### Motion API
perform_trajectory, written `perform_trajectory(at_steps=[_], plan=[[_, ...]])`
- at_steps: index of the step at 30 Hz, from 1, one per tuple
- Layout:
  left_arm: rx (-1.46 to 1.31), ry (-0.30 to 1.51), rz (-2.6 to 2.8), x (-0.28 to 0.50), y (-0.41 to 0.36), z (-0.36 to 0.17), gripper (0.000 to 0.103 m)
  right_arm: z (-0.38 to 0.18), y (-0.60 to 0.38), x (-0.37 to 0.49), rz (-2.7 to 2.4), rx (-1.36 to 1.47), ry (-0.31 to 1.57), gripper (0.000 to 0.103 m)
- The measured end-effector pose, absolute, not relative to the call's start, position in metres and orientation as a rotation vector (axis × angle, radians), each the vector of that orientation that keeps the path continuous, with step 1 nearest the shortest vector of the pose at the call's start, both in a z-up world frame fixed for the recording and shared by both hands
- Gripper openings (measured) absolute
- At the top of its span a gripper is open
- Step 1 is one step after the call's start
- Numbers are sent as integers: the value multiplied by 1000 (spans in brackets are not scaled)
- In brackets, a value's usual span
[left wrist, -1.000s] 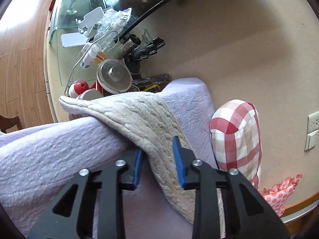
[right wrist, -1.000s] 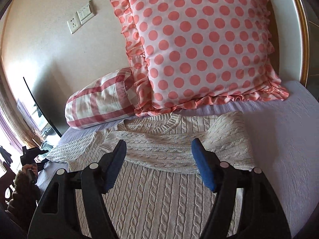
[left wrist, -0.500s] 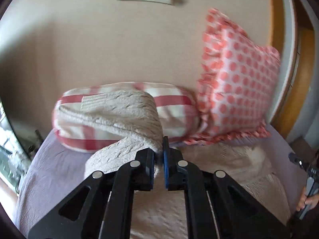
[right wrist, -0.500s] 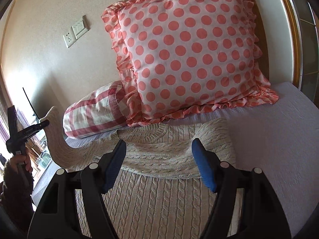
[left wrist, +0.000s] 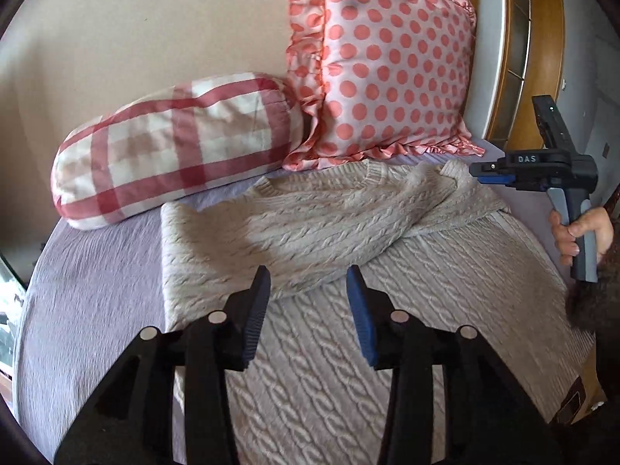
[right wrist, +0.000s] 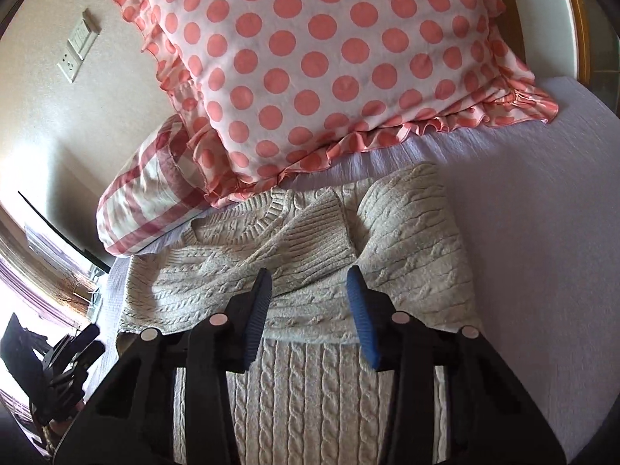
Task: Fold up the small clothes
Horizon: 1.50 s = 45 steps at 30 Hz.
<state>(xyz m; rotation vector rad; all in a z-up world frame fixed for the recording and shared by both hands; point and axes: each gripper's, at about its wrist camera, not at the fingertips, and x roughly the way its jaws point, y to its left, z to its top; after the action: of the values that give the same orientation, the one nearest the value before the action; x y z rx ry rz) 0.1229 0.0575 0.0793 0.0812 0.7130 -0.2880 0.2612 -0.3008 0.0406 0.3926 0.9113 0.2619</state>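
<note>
Since half a second ago, my left hand-held gripper point(left wrist: 306, 302) is letting go of the sleeve it was pinching; its jaws are standing apart and empty, hovering over the cream cable-knit sweater point(left wrist: 348, 279). That left sleeve point(left wrist: 317, 232) is now lying diagonally across the chest, its cuff reaching toward one o'clock near the collar. My right hand-held gripper point(right wrist: 310, 302) is also released, jaws wide, holding nothing, hanging just above the folded sleeves.

I am seeing the sweater lying flat on the lavender bed cover point(right wrist: 542, 232), collar at twelve o'clock just beside the polka-dot pillow point(right wrist: 329, 58), with the red checked bolster pillow point(left wrist: 174, 147) at ten o'clock. In the right wrist view the right sleeve point(right wrist: 418, 240) is sitting folded in at two o'clock.

I am judging the knit as thick, soft and floppy, fairly light, grippy rather than slippery; it is likely going to sag and stretch if lifted by one point. I am thinking the best hold is the ribbed hem at six o'clock, one corner per gripper, pinching both layers.
</note>
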Motion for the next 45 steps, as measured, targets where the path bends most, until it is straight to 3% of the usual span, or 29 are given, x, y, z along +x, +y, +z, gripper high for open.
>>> perform_trajectory(at_steps=[6,7,8,14,18,20,21,22,24,27,35,39,40,42,43,45], plan=[[-28,763,-246,82,104,65,55,8,-294,306,191,408,1012,39],[-46,767,-247,79,108,63,56,3,-291,307,205,399,1019,22],[-62,770,-250,76,112,61,57,1,-287,305,217,381,1016,13],[-185,802,-281,65,132,50,65,28,-330,248,161,487,856,7],[-214,835,-316,57,133,40,67,18,-347,238,113,471,917,8],[-234,855,-323,51,134,35,67,21,-354,224,131,518,932,14],[-253,861,-332,46,135,34,67,25,-356,212,139,511,918,22],[-272,863,-343,41,137,32,69,29,-358,196,143,503,899,44],[-302,865,-354,28,141,28,71,32,-360,163,148,481,876,59],[-336,885,-361,12,144,19,72,22,-364,119,167,457,907,58],[-405,868,-390,-32,142,10,70,-10,-368,32,223,498,966,39],[-392,867,-376,-56,133,9,56,-14,-353,-5,352,523,966,25],[-393,868,-369,-60,132,9,49,-15,-348,-13,377,512,968,16],[-412,879,-366,-66,132,6,32,-17,-341,-26,413,504,965,9],[-431,894,-375,-66,131,3,17,-15,-339,-31,412,491,945,8],[-443,898,-386,-64,131,0,12,-6,-342,-34,418,507,891,7]])
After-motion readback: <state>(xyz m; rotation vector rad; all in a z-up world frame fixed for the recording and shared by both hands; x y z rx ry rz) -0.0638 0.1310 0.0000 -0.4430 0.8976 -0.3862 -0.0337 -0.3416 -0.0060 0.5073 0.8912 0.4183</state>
